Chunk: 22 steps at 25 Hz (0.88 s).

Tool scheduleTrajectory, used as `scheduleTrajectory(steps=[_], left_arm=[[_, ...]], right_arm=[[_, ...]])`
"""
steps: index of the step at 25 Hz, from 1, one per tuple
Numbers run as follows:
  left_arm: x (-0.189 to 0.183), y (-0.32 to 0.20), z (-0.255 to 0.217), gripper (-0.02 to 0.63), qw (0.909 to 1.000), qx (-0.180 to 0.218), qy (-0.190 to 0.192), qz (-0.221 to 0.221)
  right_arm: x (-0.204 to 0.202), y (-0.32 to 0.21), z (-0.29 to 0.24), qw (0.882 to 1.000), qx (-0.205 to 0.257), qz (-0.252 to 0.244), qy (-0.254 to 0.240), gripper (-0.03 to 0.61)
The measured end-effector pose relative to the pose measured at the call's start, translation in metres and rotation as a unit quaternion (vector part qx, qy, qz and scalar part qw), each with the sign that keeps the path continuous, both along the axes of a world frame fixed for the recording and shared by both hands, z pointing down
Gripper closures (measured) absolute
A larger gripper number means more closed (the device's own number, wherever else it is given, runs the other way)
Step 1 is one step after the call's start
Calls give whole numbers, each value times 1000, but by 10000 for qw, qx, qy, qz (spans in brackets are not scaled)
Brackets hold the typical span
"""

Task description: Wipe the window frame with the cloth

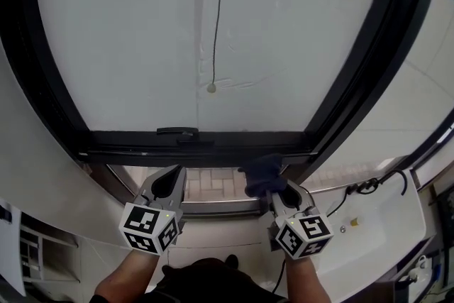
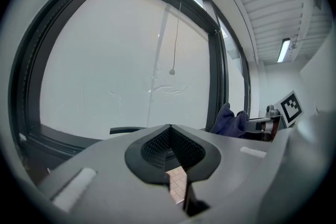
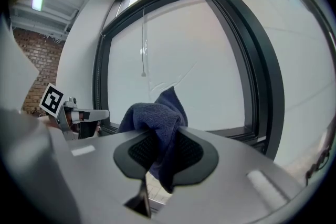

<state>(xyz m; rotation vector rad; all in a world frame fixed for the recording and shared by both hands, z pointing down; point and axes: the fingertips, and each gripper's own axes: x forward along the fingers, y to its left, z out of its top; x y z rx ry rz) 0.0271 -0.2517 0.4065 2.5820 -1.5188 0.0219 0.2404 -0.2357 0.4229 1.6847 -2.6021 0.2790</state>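
A black window frame (image 1: 213,145) runs round a pale, frosted pane, with its bottom rail just beyond both grippers. My right gripper (image 1: 273,188) is shut on a dark blue cloth (image 1: 262,172), which bunches out of the jaws just below the bottom rail near the right upright (image 1: 362,74). In the right gripper view the cloth (image 3: 157,123) hangs down between the closed jaws. My left gripper (image 1: 172,181) is held level beside it, shut with nothing in it, below the black window handle (image 1: 177,131). The left gripper view shows the cloth (image 2: 228,120) off to the right.
A thin blind cord (image 1: 216,18) hangs down the middle of the pane, ending in a small knob (image 1: 211,89). Below the frame is a pale sill (image 1: 369,216) with a dark cable (image 1: 369,186) at the right. A tiled surface (image 1: 213,184) shows between the grippers.
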Motion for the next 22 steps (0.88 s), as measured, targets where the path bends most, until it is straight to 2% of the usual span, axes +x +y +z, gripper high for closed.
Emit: scheduleTrajectory(steps=[3,11,14,22], left_arm=[[2,2,2,620,9999,-79,128,84],[0,4,3,620,9998,-30,85,178],[2,5,4,620,9993,-5,85,367],[-2,9,-6,620,9990,237,53,377]], right_arm=[[-2,-2,-2,10000,-5,32,-62,511],[-14,-5,-7,9998,106,-45,145,511],[-18,-7,-10,9996,160,-64,230,511],[-22,-14,-9,9997,-76,-128,-185,511]])
